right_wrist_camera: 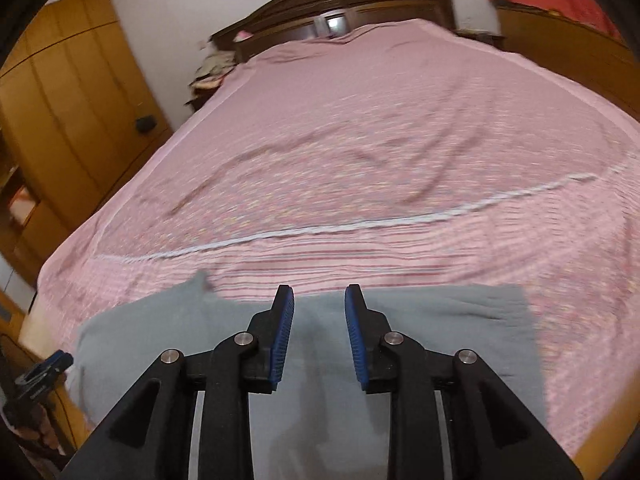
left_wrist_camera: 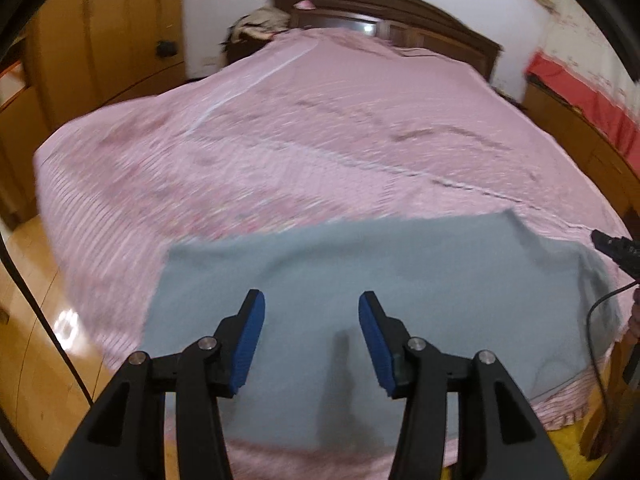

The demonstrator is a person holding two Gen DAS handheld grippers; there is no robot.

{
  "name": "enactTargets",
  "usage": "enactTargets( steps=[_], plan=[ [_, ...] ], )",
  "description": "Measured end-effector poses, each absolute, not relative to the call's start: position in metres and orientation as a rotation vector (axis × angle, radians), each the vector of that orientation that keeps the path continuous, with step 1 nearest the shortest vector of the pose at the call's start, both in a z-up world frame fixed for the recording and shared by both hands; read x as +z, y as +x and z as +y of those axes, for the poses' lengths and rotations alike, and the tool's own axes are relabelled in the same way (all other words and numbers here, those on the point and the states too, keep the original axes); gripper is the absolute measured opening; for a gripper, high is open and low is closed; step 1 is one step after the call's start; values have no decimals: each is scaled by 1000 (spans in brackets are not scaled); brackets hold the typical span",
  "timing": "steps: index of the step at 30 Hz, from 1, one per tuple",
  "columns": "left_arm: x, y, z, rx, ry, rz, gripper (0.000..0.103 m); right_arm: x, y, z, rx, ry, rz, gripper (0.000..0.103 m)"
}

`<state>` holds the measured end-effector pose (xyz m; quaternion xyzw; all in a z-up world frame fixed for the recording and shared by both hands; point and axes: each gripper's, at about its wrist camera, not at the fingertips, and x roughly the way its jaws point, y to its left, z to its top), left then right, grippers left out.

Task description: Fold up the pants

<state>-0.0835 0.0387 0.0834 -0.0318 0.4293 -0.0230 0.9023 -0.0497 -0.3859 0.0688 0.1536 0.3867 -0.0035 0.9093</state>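
Observation:
Grey-blue pants (left_wrist_camera: 360, 280) lie folded flat on the near edge of a bed with a pink striped cover (left_wrist_camera: 280, 140). My left gripper (left_wrist_camera: 311, 300) is open and empty, held above the pants' near part. The pants also show in the right wrist view (right_wrist_camera: 460, 340) as a flat rectangle with a small raised corner at the far left. My right gripper (right_wrist_camera: 319, 294) is open and empty above the middle of the pants. The right gripper's tip shows at the right edge of the left wrist view (left_wrist_camera: 616, 252). The left gripper shows at the lower left of the right wrist view (right_wrist_camera: 40, 376).
A dark wooden headboard (right_wrist_camera: 340, 0) stands at the far end of the bed. A wooden wardrobe (right_wrist_camera: 72, 100) stands on the left. A pile of clothes (right_wrist_camera: 212, 68) sits by the headboard. A wooden cabinet with a red cloth (left_wrist_camera: 580, 92) is on the right. Wooden floor (left_wrist_camera: 36, 360) lies left of the bed.

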Motion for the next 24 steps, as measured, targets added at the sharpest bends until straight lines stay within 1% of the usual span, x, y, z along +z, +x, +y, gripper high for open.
enactTargets(
  steps=[4,6,7,8,16,24],
  plan=[
    [91,-62,-4,-159,-35,882,52,70,-68,-414,-64,353,758,28],
    [92,-51,-26,-213,-30,888,52,69,-75,-429,-87,377,746,32],
    [91,-47,-34,-232,-26,891,51,68,-80,-439,-110,387,744,37],
    [91,-43,-43,-253,-23,892,51,66,-83,-445,-124,394,744,38],
    [79,-15,-117,-382,16,912,51,45,-99,-501,-181,563,735,39],
    [65,1,-153,-404,38,941,52,28,-94,-506,-129,629,760,40]
  ],
)
